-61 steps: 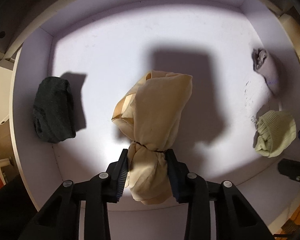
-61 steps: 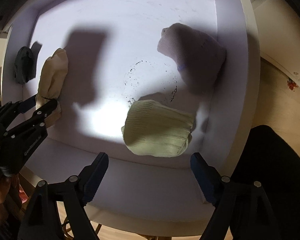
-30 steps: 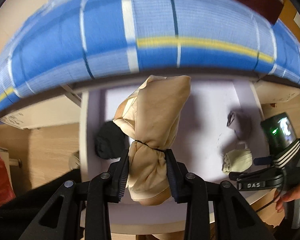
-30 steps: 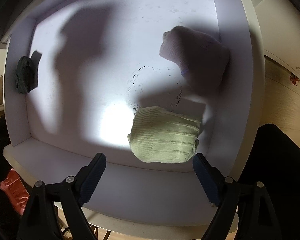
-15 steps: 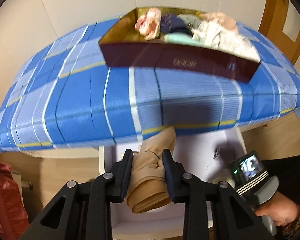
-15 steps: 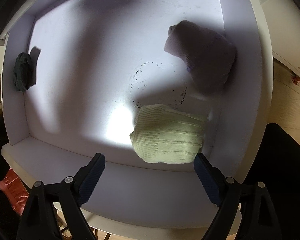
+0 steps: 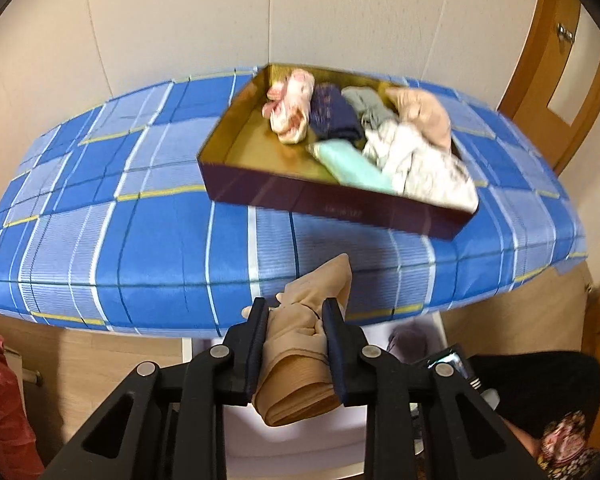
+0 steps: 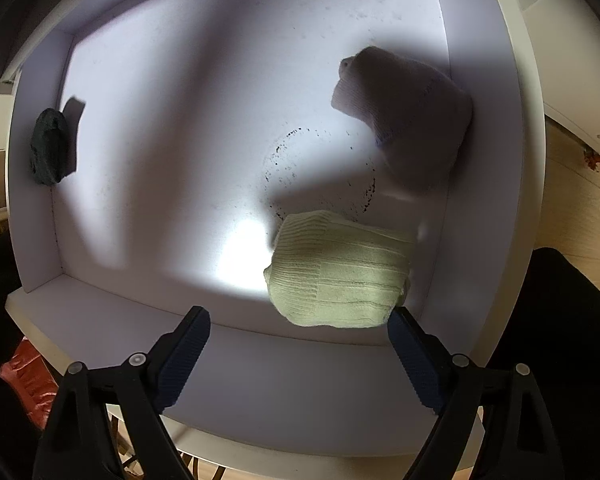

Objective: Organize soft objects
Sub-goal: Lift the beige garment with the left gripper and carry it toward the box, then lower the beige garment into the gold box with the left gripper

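Beige nylon fills my left gripper [image 7: 296, 336]: its jaws are clamped on a rolled stocking bundle [image 7: 300, 344], whose knotted end pokes forward past the fingertips while the folded end hangs back between the arms. I hold it in the air over the white drawer [image 7: 340, 428], in front of the blue plaid bed [image 7: 132, 216]. On the bed sits a maroon box [image 7: 340, 210] with a gold inside. Its right half is packed with soft things: a pink-and-white roll [image 7: 290, 114], a navy one [image 7: 334, 118], a grey one [image 7: 366, 106], a peach piece [image 7: 422, 114], a mint fold [image 7: 352, 164] and a pale cloth [image 7: 424, 168]. Its left half shows bare gold floor. Behind the bed is a cream wall, with a wooden door [image 7: 556, 80] at the right.

My right gripper [image 8: 300, 344] has its jaws spread wide, holding nothing, hovering at the drawer's front rim [image 8: 280, 380]. Just ahead of them, close to the right fingertip, lies a pale green ribbed roll [image 8: 340, 280]. Further in, against the right wall, sits a white roll [image 8: 408, 116], mostly in shadow. A dark green roll [image 8: 50, 146] rests against the left wall, well apart from both. A ring of dark specks [image 8: 320, 172] marks the drawer floor between the green and white rolls.
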Motion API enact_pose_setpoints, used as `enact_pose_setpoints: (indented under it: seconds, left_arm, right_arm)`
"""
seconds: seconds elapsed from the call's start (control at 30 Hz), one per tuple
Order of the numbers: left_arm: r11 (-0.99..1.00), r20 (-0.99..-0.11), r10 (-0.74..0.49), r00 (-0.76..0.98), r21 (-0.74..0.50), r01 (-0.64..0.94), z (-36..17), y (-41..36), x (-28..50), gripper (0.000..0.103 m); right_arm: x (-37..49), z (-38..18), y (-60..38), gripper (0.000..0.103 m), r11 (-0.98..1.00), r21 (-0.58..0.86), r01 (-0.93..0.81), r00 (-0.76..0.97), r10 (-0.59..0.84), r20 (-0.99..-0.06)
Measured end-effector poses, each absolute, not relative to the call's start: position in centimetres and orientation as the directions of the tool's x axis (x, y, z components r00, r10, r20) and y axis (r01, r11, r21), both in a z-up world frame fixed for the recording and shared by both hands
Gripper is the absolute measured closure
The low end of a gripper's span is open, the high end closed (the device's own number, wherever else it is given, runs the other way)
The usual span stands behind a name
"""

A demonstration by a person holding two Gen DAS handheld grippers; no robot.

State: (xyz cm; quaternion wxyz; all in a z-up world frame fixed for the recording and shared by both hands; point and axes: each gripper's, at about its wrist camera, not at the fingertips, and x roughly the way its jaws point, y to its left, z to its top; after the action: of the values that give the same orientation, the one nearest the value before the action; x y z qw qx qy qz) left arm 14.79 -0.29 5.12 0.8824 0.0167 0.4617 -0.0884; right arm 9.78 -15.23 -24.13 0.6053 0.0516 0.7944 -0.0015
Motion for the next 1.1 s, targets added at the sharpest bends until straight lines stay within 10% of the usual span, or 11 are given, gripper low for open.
enact_pose_setpoints:
  seconds: [0.53, 1.1]
  left_arm:
    - [0.991, -0.742, -0.101, 0.663, -0.016, 0.132, 11.8, -1.8, 21.7, 0.076]
    - [0.962, -0.786, 0.196, 0.586, 0.271, 0.041, 4.6, -3.5, 32.7, 0.076]
  right_arm:
    - [9.8, -23.8, -16.0, 0.012, 0.989, 0.097, 0.107, -0.253, 0.122, -0.96]
    - [9.8, -23.4, -17.1, 0.012, 0.973, 0.157, 0.167, -0.242, 0.195, -0.95]
